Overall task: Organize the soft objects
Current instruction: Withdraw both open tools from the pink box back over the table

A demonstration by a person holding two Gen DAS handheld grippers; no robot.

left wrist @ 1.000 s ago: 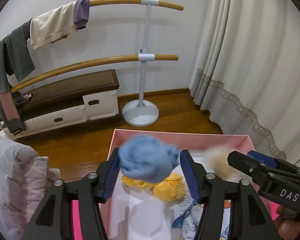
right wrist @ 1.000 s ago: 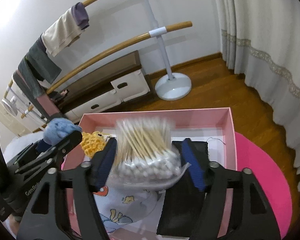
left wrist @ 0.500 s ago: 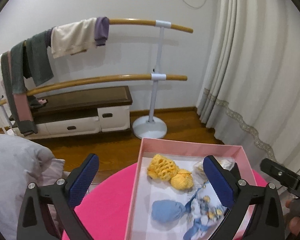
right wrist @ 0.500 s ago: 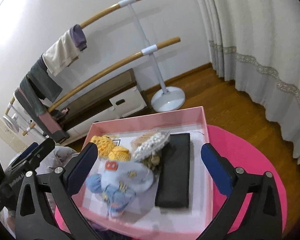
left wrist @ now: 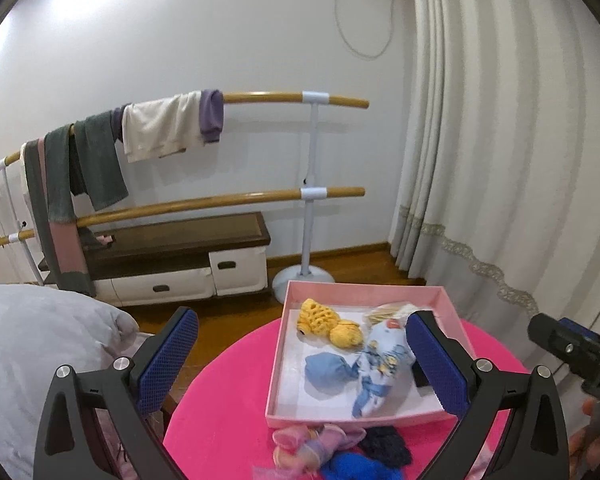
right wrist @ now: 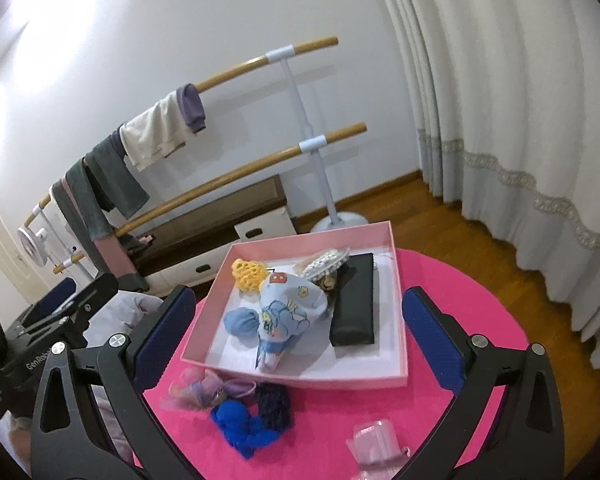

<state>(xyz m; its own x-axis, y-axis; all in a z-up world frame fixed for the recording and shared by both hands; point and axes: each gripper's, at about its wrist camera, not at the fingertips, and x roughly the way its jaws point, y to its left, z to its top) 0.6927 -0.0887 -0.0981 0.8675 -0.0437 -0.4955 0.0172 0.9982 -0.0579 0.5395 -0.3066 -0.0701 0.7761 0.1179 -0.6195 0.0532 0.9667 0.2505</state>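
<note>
I hold both the left gripper [left wrist: 300,364] and right gripper [right wrist: 300,340] spread wide, gripping nothing, above the pink box [right wrist: 396,276] at the round table's [right wrist: 452,292] far edge.

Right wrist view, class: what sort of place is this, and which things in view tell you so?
Probably a room in a home, perhaps a bedroom: clothes draped over a wooden barre rail, a low drawer bench by the wall, and long curtains reaching the wood floor.
</note>
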